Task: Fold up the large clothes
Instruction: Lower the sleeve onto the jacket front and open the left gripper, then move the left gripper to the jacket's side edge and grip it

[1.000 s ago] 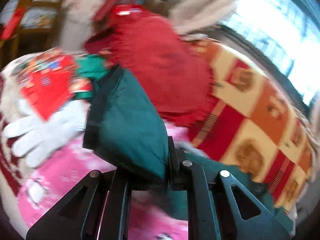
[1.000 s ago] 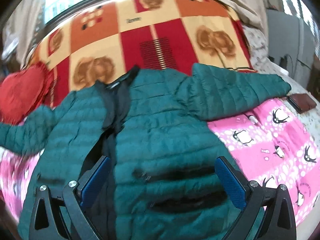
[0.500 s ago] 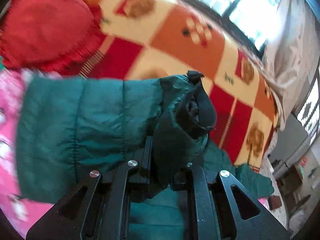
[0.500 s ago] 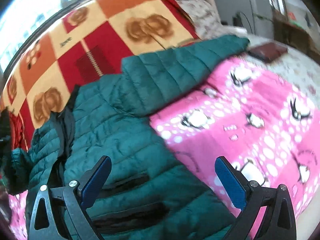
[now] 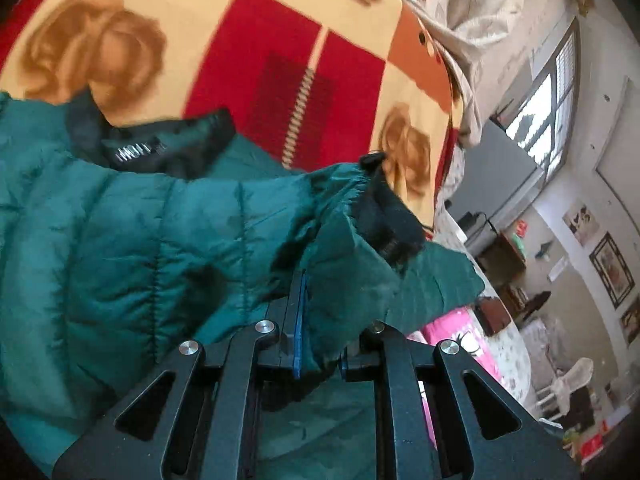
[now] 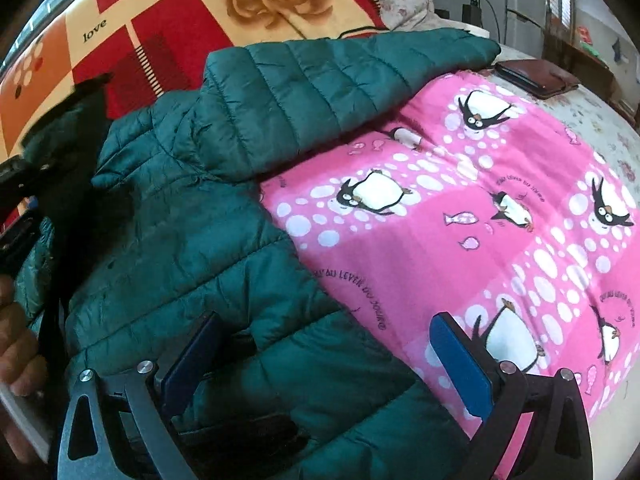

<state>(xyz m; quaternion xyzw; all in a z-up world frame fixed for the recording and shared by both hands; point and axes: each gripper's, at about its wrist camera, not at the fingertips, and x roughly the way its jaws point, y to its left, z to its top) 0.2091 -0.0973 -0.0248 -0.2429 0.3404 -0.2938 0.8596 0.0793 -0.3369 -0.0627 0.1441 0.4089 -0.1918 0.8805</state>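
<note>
Clamping the cuff end of a sleeve, the left hand-held gripper has its jaws drawn narrow on the green padded fabric, which bulges up between them and hides all but a sliver of one blue pad. The sleeve's black cuff band sticks out just past the pinched fold. Behind it the collar of the green puffer jacket shows a label too blurred to read.

From the right wrist view, the jacket lies spread on the bed, its body toward the left side, its other sleeve stretched out flat toward the far right edge over a pink penguin-print sheet. The right hand-held gripper stands wide, holding nothing, low over the jacket's hem; whether its pads touch the fabric cannot be told. The jacket's lower edge is cut off by the frame.

A checked rose-pattern blanket covers the far side of the bed. A dark brown wallet-like thing rests near the far right corner. At the left margin a bare hand is partly cut off, gripping dark hardware that is hard to make out.
</note>
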